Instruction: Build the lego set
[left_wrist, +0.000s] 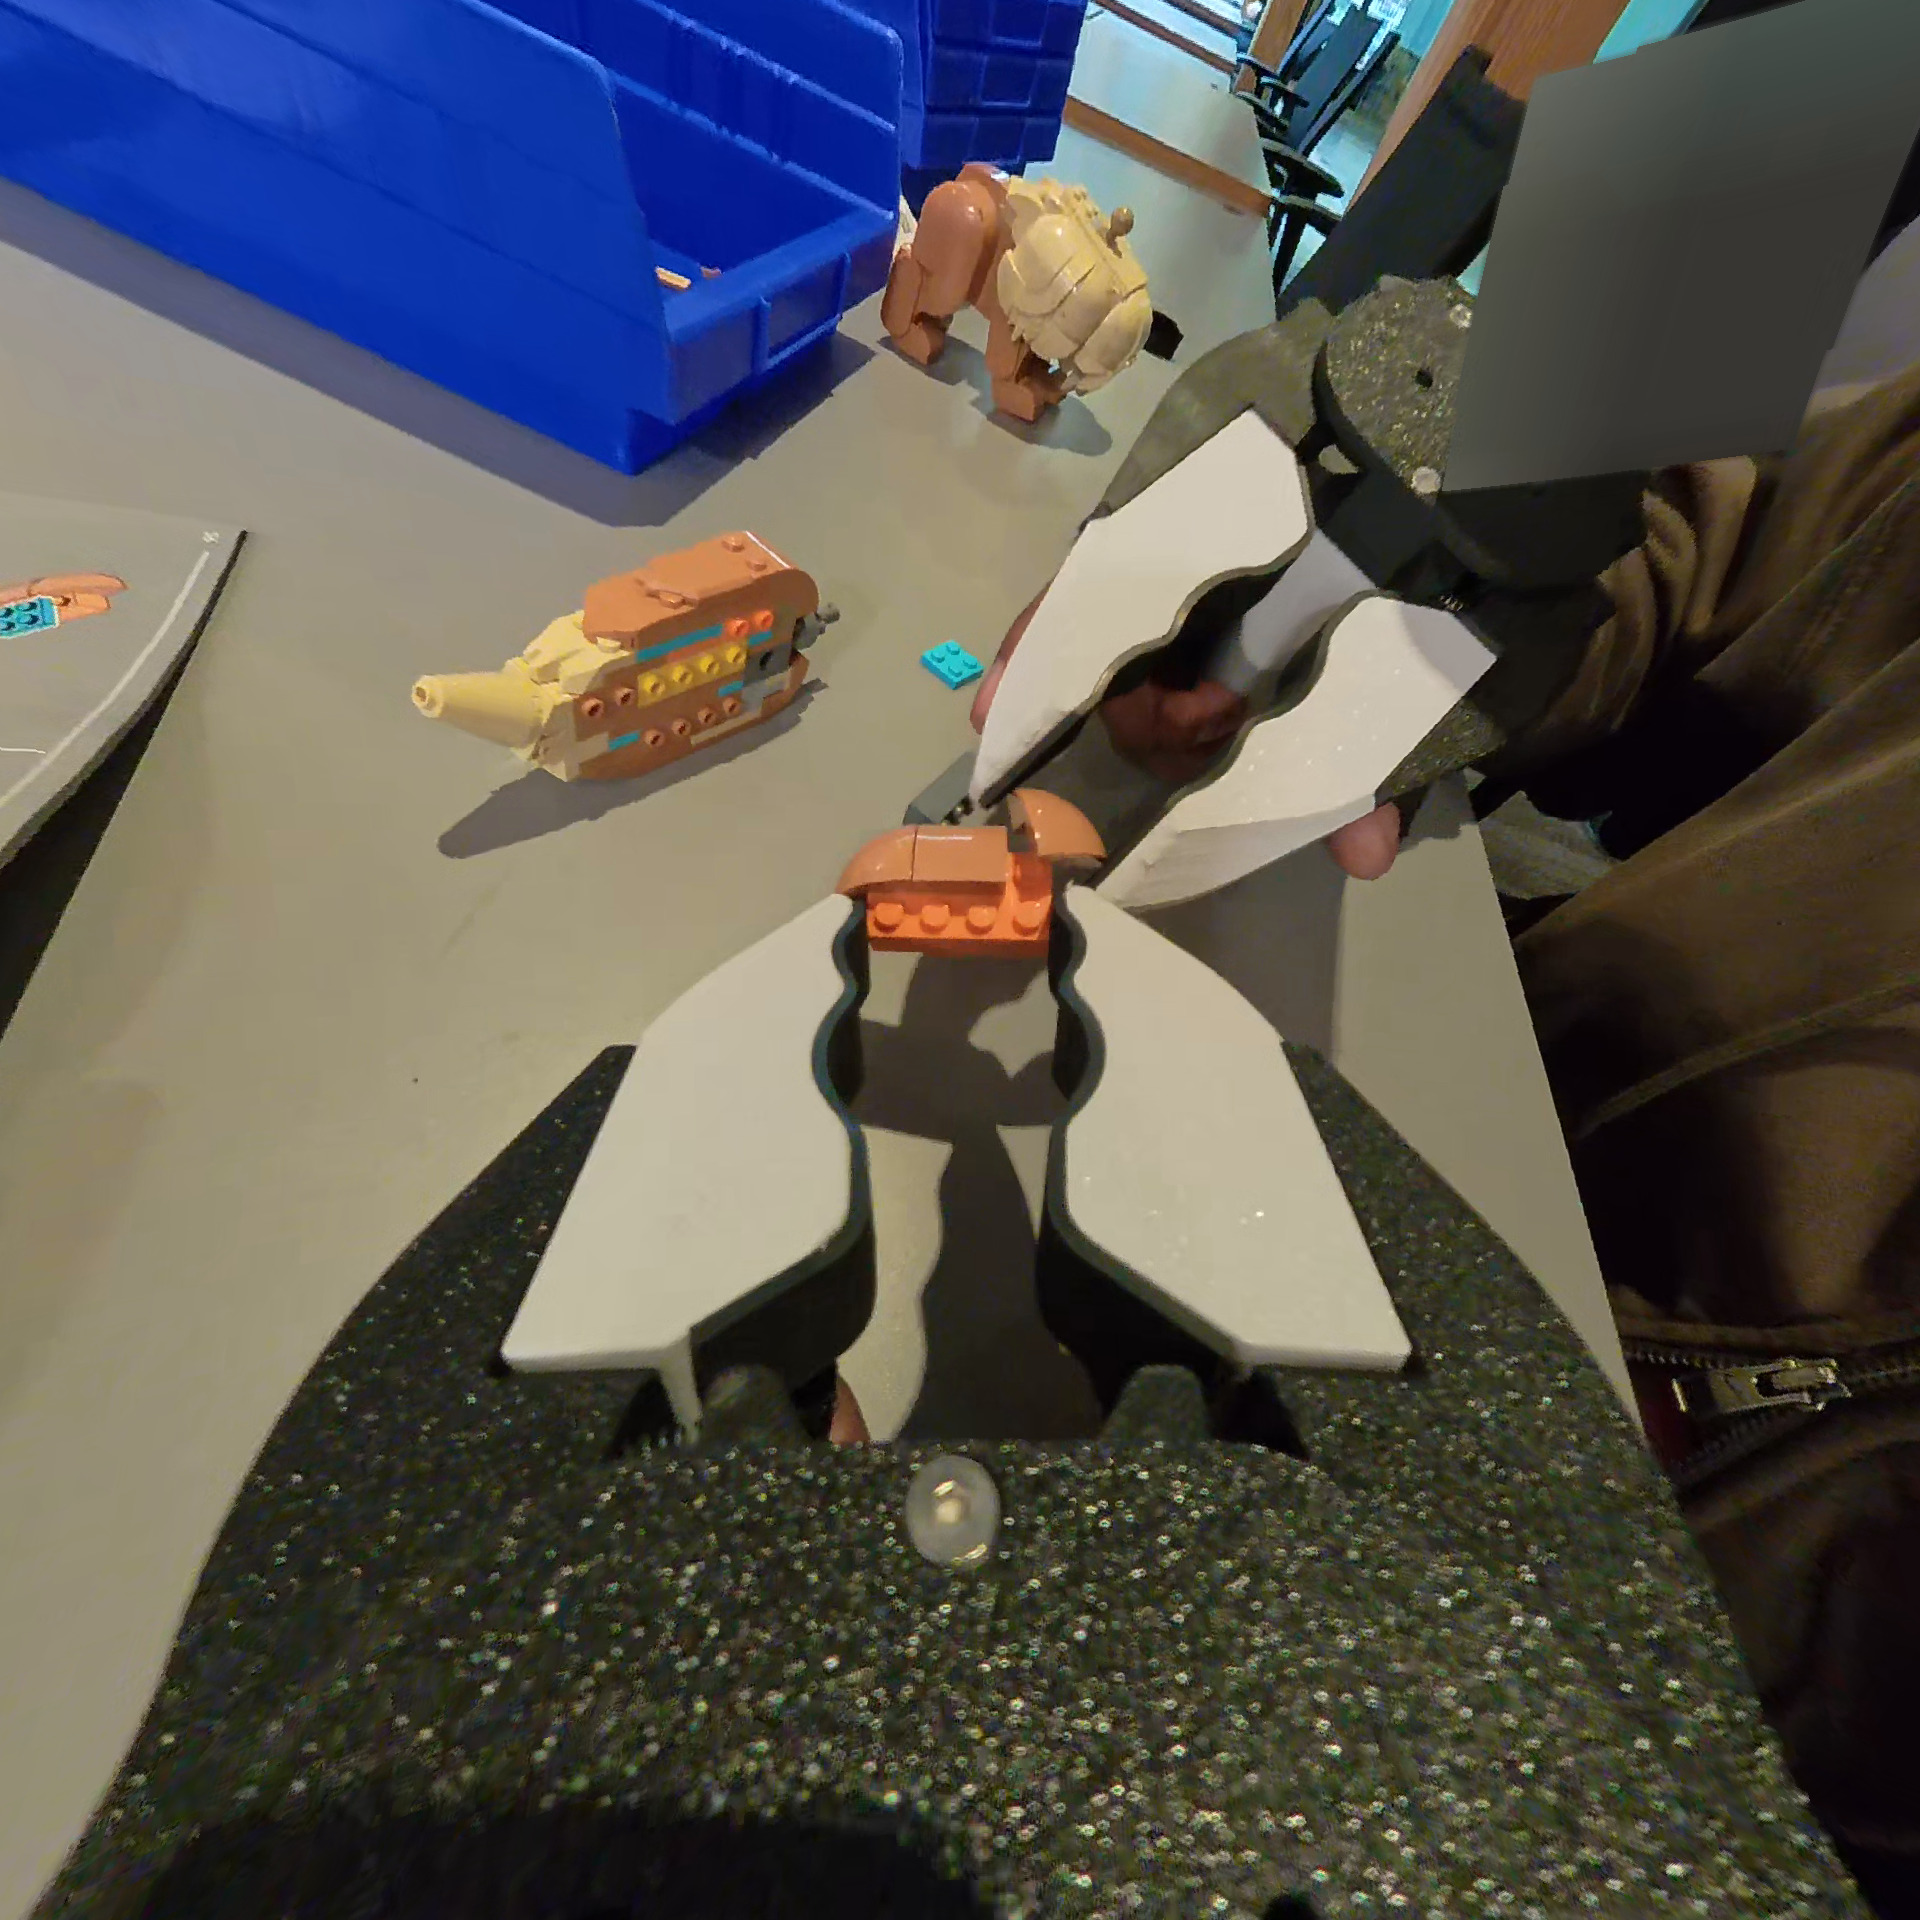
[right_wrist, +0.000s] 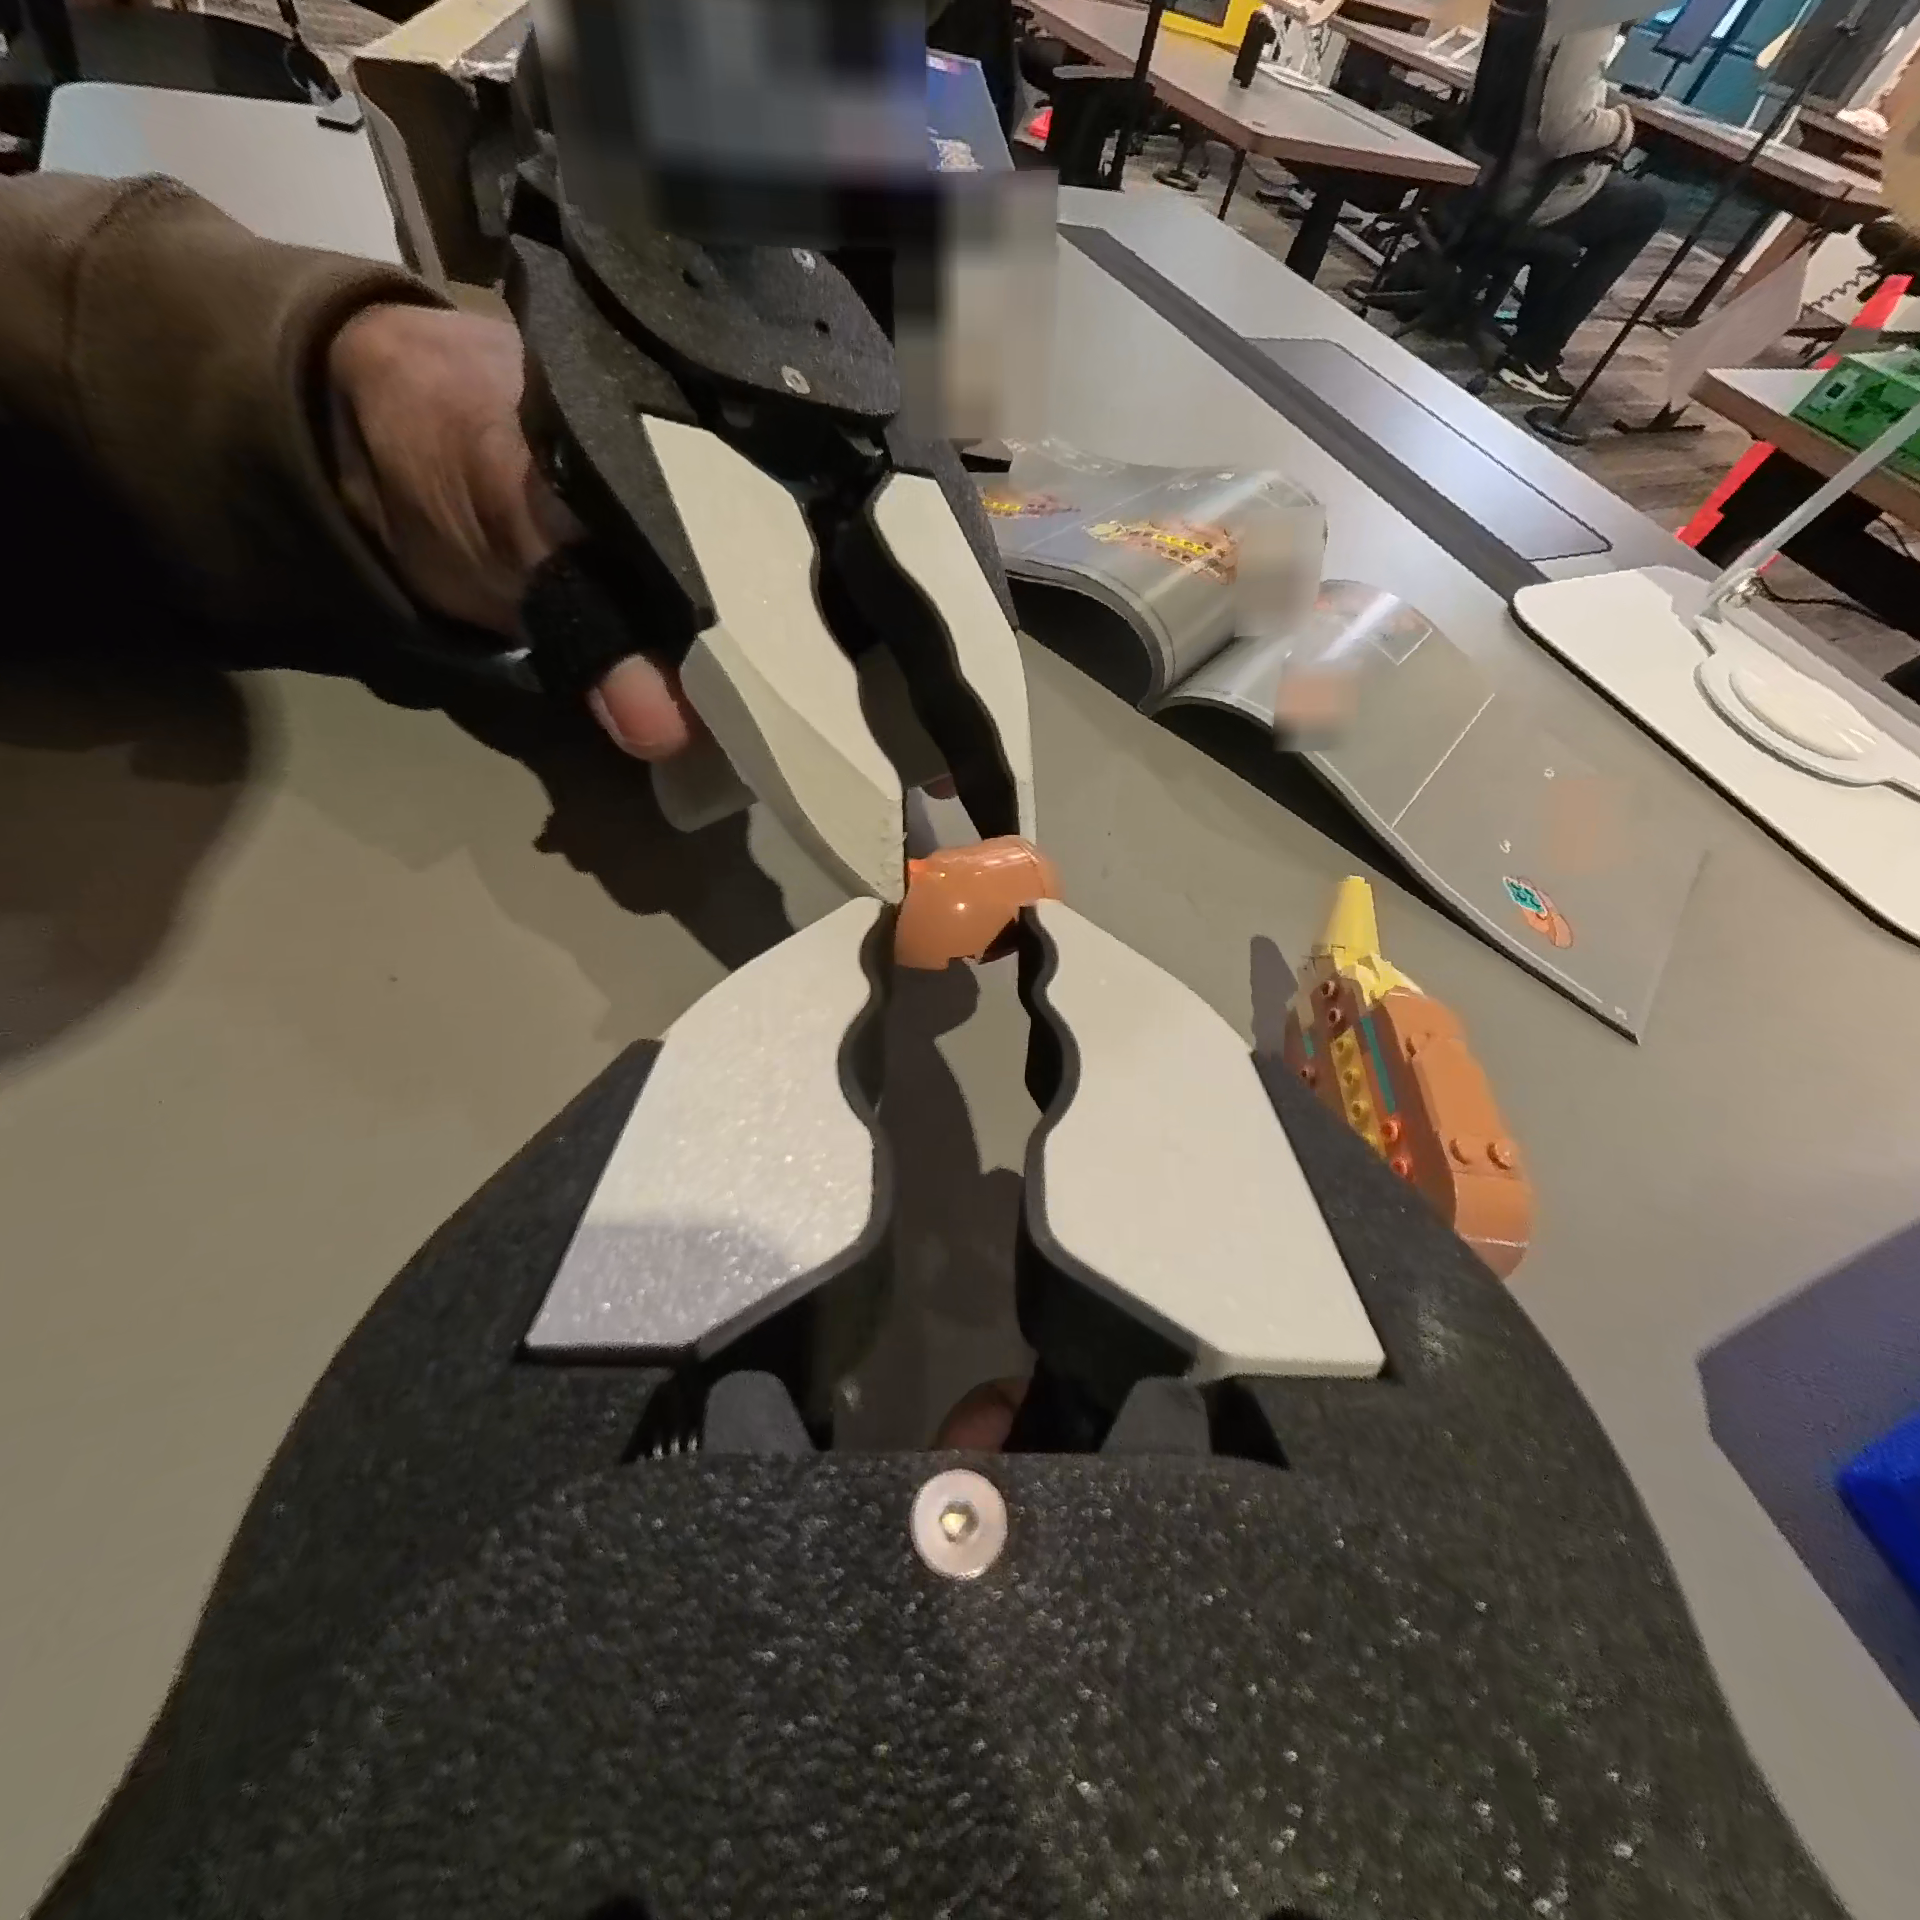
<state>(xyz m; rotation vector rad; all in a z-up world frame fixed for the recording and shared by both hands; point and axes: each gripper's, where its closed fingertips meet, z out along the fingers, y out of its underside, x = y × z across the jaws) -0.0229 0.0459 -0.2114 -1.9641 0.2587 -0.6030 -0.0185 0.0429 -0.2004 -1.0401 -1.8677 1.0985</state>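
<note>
Tools meet mid-frame: your left tool (left_wrist: 951, 914) clenches the orange brick piece (left_wrist: 961, 894), and your right tool (right_wrist: 956, 920) grips its rounded brown end (right_wrist: 961, 899). Beyond, on the worktop (left_wrist: 260, 987), lie a half-built tan body (left_wrist: 634, 665), a teal plate (left_wrist: 951, 662) and blue bins (left_wrist: 468, 208); booklet (right_wrist: 1351, 707) print is blurred.

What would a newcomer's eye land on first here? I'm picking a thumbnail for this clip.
First, the small orange-and-brown brick assembly held above the grey table, pinched at the tips of the left gripper, with the right gripper closed on its rounded brown cap from the far side. Next, the tan-and-brown half-built brick body lying behind them, and the large blue plastic bins at the table's far left.
</note>
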